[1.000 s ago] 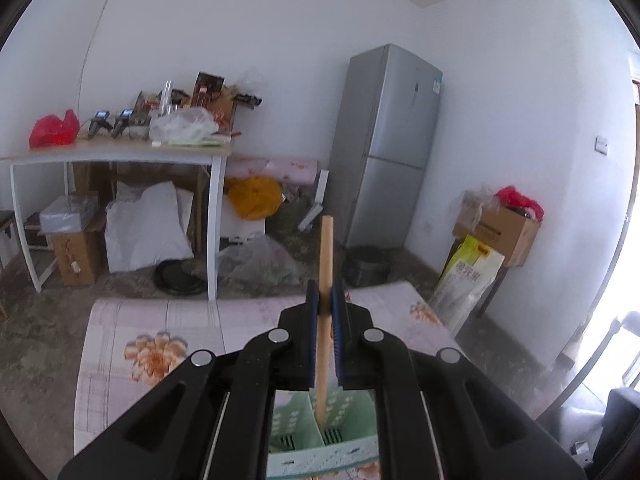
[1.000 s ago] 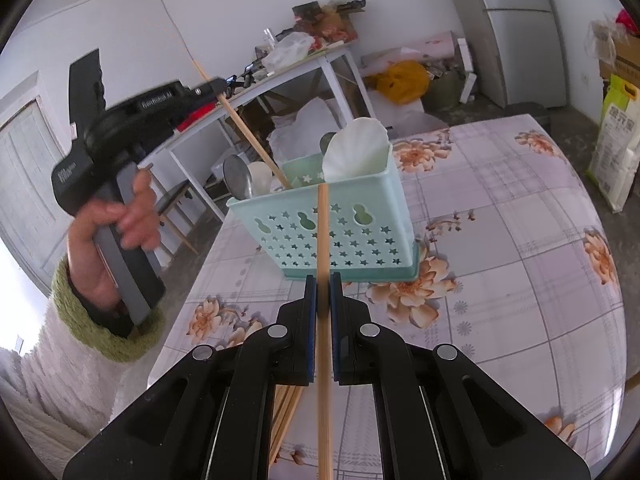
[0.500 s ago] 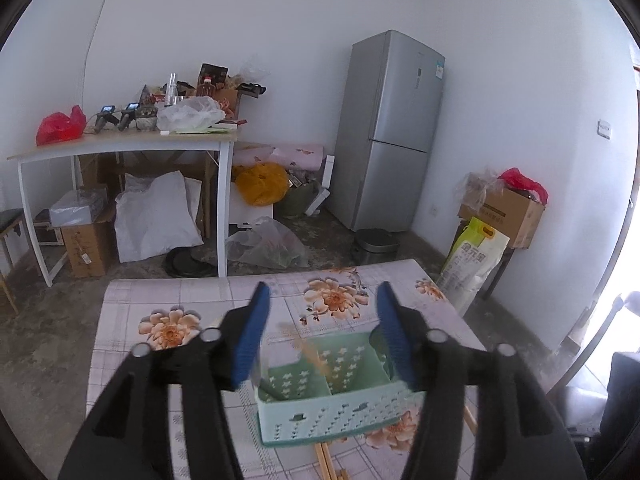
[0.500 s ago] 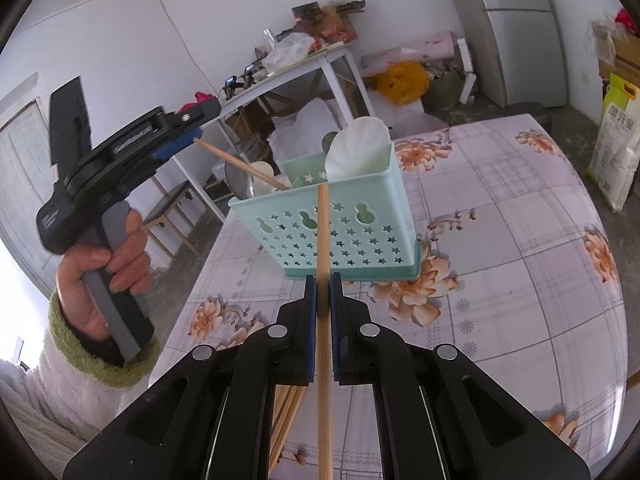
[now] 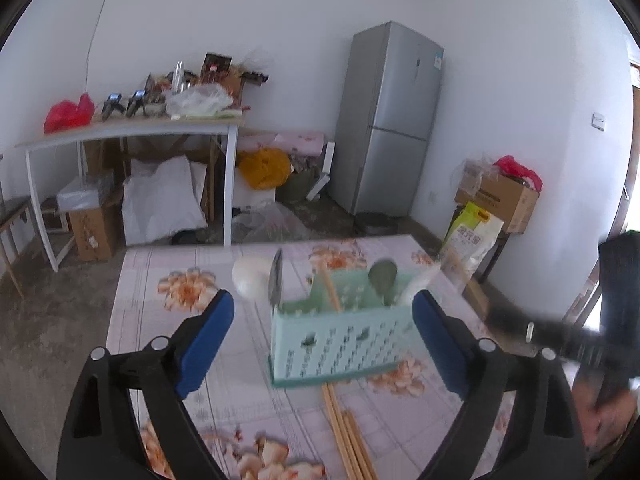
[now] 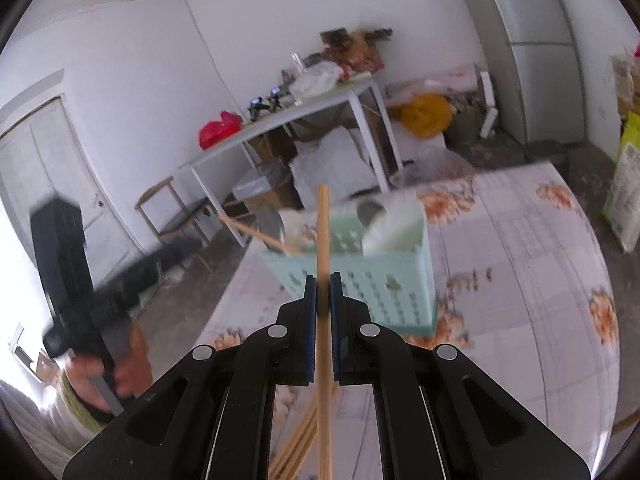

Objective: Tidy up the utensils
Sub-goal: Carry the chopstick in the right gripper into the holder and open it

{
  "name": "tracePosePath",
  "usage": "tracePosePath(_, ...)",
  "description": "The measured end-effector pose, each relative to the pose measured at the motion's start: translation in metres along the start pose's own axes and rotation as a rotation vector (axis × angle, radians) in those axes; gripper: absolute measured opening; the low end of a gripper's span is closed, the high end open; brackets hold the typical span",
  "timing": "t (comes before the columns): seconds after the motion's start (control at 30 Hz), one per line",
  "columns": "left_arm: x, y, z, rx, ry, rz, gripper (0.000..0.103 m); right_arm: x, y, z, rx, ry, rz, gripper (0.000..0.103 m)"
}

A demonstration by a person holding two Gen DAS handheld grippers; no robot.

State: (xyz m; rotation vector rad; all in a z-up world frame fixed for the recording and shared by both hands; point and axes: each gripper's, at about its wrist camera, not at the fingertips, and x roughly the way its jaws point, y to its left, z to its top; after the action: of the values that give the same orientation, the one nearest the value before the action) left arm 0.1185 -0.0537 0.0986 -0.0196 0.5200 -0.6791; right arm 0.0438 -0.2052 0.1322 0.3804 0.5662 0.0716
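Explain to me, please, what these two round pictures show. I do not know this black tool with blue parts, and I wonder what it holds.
There is no machine arm here. A person carries two hand tools, each with two fingers and a wide-angle camera that looks along them. So each picture is taken from one tool.

In the left tool's view, the left gripper has nothing between its blue fingers, which are opening. Ahead stands a pale green basket with spoons and a chopstick inside, on a table with a flowered cloth. More loose chopsticks lie before the basket.

In the right tool's view, the right gripper is shut on one wooden chopstick, held upright near the basket. The person's other hand shows at the left.
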Motion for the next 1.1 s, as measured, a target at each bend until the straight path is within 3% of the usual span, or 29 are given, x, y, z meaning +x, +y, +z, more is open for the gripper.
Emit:
tracePosePath(0.33,-0.007,0.018,-0.041,-0.052,0.071,0.049,0.092,0.016,0.010,0.072,-0.052,-0.105,0.117,0.005)
tracePosePath(0.67,-0.015,0.046,-0.053,-0.109,0.084,0.090,0.093,0.061,0.015,0.126,-0.029,-0.209,0.201,0.005)
tracePosePath(0.83,-0.019,0.055,-0.051,-0.128,0.080,0.112,0.093,0.089,0.018,0.129,-0.045,-0.245,0.155,0.005)
tracePosePath(1.1,-0.022,0.068,-0.051,-0.144,0.082,0.140,0.093,0.116,0.008,0.114,-0.056,-0.234,0.061,0.005)
